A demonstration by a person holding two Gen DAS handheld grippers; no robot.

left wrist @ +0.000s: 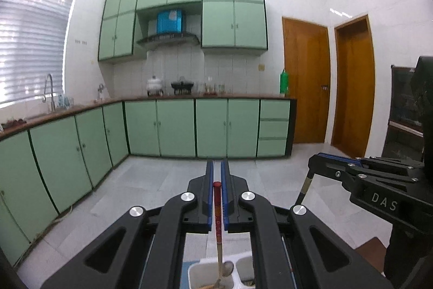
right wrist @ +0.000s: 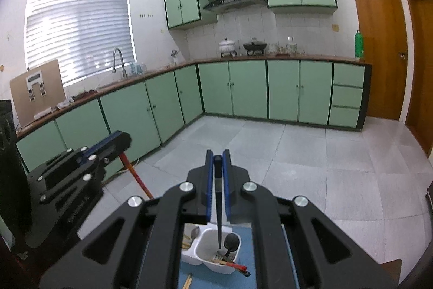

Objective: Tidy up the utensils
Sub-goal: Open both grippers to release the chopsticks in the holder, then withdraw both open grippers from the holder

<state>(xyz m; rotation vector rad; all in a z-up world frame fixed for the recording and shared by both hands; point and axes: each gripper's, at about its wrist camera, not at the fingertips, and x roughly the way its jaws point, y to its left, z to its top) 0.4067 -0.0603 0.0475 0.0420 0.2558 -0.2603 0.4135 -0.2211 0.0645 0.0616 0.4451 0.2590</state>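
My left gripper [left wrist: 217, 163] is shut on a chopstick with a red top and tan lower end [left wrist: 217, 207], which hangs down into a white divided utensil holder [left wrist: 194, 272]. A metal spoon [left wrist: 228, 268] stands in that holder. My right gripper [right wrist: 217, 152] is shut on a black chopstick [right wrist: 218, 210], its tip over the white holder's [right wrist: 201, 257] near compartment. There a black spoon [right wrist: 231, 241] stands and a red chopstick [right wrist: 235, 266] lies over the rim. Each gripper shows in the other's view: the right gripper [left wrist: 315, 159], the left gripper [right wrist: 120, 138].
The holder stands on a blue mat [right wrist: 245, 279] with a loose tan chopstick [right wrist: 188, 282] on it. Beyond lie a tiled floor [right wrist: 311, 153], green base cabinets [right wrist: 243, 88] under a counter with a sink tap [right wrist: 119, 62], and wooden doors [right wrist: 379, 45] at right.
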